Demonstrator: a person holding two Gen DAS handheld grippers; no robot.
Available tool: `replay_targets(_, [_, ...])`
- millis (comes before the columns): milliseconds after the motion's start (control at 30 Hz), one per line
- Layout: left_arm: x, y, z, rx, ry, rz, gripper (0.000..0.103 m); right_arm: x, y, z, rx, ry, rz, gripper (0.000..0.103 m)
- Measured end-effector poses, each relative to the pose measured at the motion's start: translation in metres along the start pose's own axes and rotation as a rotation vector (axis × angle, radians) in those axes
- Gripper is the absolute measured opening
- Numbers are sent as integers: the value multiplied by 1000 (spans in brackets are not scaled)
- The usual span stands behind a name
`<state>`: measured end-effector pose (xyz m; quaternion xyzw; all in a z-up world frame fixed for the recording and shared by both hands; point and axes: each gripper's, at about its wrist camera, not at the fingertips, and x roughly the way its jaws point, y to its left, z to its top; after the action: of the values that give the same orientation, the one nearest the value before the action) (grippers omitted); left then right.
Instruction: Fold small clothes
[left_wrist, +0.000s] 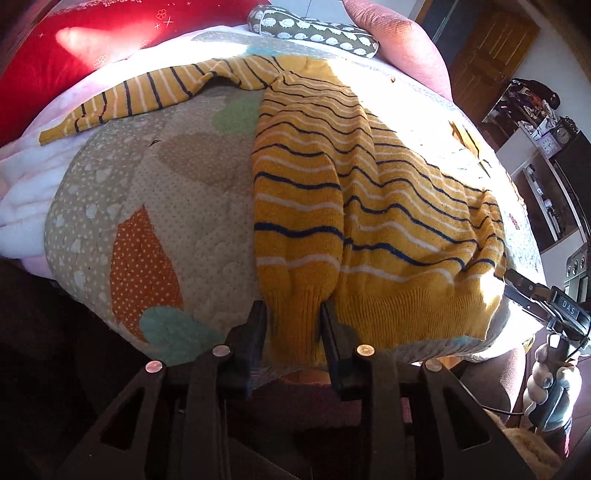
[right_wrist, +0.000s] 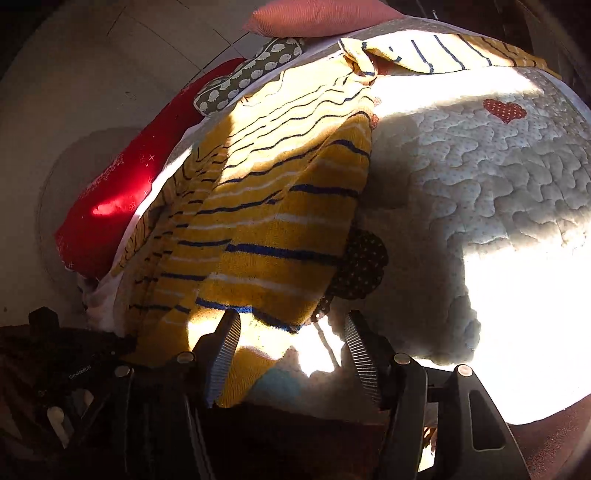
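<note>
A small yellow sweater (left_wrist: 362, 206) with navy and white stripes lies on a quilted patchwork blanket (left_wrist: 177, 206). One sleeve (left_wrist: 140, 99) stretches out to the far left; the left side is folded over the body. My left gripper (left_wrist: 293, 314) is shut on the ribbed hem at the folded left edge. In the right wrist view the sweater (right_wrist: 273, 221) fills the left half. My right gripper (right_wrist: 291, 325) is open at the sweater's near right corner, one finger over the hem, holding nothing. It also shows at the right edge of the left wrist view (left_wrist: 532, 291).
A red cushion (left_wrist: 74, 48), a pink cushion (left_wrist: 402, 37) and an olive sheep-print pillow (left_wrist: 317, 29) line the far side. The quilt's near edge (right_wrist: 480, 387) drops off below my grippers. Shelves and a door (left_wrist: 491, 59) stand at the right.
</note>
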<state>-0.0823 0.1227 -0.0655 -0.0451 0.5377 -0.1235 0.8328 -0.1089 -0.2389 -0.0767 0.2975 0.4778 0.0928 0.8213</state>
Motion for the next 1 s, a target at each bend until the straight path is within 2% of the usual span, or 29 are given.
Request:
replay_targets(33, [-3, 3, 0, -5, -12, 11, 29, 6, 3, 1, 7, 6, 18, 63])
replay_targets(67, [-7, 7, 0, -13, -24, 24, 28, 12, 6, 0, 7, 15, 44, 54])
replay_targets(100, [-11, 11, 1, -22, -37, 43, 28, 17, 9, 0, 6, 29, 75, 14])
replay_targets(133, [-15, 14, 2, -30, -51, 61, 28, 21, 10, -3, 13, 53, 92, 8])
replay_targets(267, [-35, 25, 7, -44, -109, 98, 29, 6, 2, -12, 12, 27, 11, 7])
replay_targets(367, [-47, 20, 15, -21, -167, 122, 35, -9, -15, -21, 37, 15, -59, 7])
replay_targets(433, [-49, 12, 23, 3, -194, 140, 44, -15, -22, -27, 48, 17, -66, 7])
replay_targets(500, [-47, 3, 31, 18, -206, 150, 48, -23, -27, -29, 67, 17, -56, 7])
replay_targets(633, [-40, -6, 48, 8, -198, 106, 50, -51, -36, -24, 101, -45, -18, 8])
replay_targets(767, [-32, -10, 65, 6, -216, 98, 50, -69, -30, -7, 56, -122, -42, 10])
replay_targets(867, [-28, 5, 81, -60, -236, 96, 65, -60, -15, 9, 10, -110, -45, 15])
replay_targets(1000, [-29, 54, 104, -197, -246, 91, 66, -34, 24, 25, -95, -55, -13, 23])
